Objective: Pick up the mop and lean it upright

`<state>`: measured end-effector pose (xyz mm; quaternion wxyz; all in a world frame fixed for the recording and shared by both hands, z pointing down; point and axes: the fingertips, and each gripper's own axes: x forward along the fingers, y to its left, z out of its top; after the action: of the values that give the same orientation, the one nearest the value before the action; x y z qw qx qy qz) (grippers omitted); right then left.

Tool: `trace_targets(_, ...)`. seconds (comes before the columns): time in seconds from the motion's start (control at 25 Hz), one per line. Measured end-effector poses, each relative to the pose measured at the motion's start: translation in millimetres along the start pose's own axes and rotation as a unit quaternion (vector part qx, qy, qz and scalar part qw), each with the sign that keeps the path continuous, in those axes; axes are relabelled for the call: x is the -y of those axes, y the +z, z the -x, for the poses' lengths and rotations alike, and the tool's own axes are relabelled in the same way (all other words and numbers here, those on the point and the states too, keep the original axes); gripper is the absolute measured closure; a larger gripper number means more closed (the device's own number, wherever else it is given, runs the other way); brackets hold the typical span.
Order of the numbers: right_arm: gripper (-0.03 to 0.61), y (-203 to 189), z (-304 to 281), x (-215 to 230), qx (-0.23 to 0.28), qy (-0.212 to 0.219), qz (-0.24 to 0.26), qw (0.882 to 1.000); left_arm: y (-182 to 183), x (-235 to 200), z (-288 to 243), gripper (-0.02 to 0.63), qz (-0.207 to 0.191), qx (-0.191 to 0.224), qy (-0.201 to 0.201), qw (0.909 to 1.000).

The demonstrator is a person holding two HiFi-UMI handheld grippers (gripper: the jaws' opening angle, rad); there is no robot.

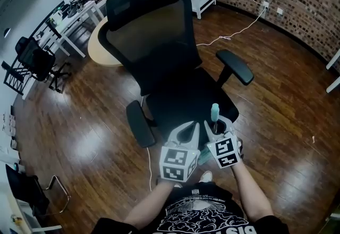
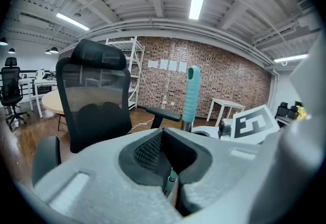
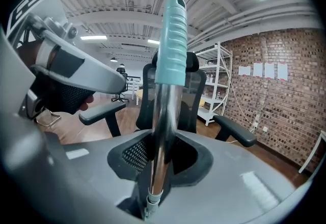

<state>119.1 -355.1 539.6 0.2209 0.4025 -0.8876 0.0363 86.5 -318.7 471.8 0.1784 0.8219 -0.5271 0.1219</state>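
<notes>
My right gripper (image 1: 217, 125) is clamped on the chrome pole of the mop (image 3: 170, 39), which stands nearly upright through its jaws, the teal grip projecting above them and just in front of the seat of the black chair (image 1: 159, 41). My left gripper (image 1: 187, 129) sits just beside the right one, its jaws drawn together with nothing in the pads. The lower end of the mop is out of sight below both grippers.

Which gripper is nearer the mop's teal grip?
Right. The right gripper has its jaws clamped on the metal pole below the teal grip; the left gripper sits alongside, left of the pole.
</notes>
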Motion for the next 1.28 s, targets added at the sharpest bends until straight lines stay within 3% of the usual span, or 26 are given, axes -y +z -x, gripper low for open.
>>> trace_targets(0.2, 0.485, 4, -9, 3, 0.000, -0.001, 0.004, 1.000, 1, -6, 1, 0.611, 0.002, 0.000, 0.004, 1.0000)
trace_targets(0.36, 0.374, 2, -13, 3, -0.008, 0.008, -0.011, 1.000, 1, -8, 1, 0.611, 0.001, 0.000, 0.002, 1.0000)
trace_targets(0.56, 0.345, -6, -6, 0, -0.018, 0.001, -0.023, 1.000, -1, -8, 4, 0.611, 0.000, -0.001, -0.007, 1.0000)
trace_targets(1.04, 0.368, 17, 64, -28, 0.017, -0.080, -0.071, 0.994, -16, 11, 44, 0.611, -0.009, 0.000, -0.055, 0.9984)
trace_targets(1.28, 0.465, 45, 112, -49, 0.061, -0.131, -0.092, 0.985, -16, 23, 65, 0.611, -0.011, 0.008, -0.085, 0.9963)
